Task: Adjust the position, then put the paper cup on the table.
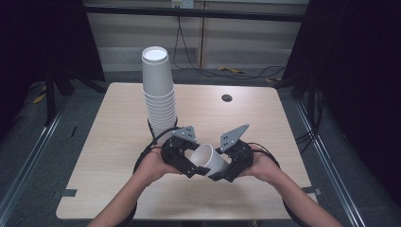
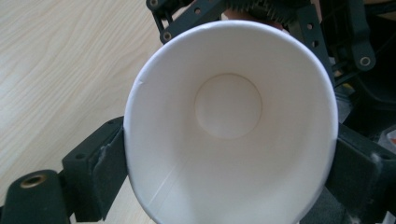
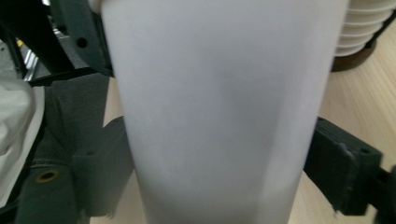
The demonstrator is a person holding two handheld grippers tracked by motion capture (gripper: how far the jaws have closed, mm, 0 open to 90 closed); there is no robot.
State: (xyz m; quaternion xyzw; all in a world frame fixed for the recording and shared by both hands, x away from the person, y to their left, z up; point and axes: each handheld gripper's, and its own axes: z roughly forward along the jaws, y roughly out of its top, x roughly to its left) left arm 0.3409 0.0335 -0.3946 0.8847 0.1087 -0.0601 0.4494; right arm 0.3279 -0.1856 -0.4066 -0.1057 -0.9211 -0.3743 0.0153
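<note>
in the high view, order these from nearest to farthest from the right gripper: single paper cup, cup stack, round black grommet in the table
1. single paper cup: between the fingers of the right gripper, touching.
2. cup stack: upside down, beyond the left gripper.
3. round black grommet: far side of the table. The last two are close.

A light wood-grain table (image 1: 118, 156) with rounded corners fills the middle of the high view. On it, left of centre toward the far edge, stands a tall stack of white paper cups (image 1: 158, 92) — upside down. A small dark round spot (image 1: 227, 98) sits upper right — what it is, unclear.
</note>
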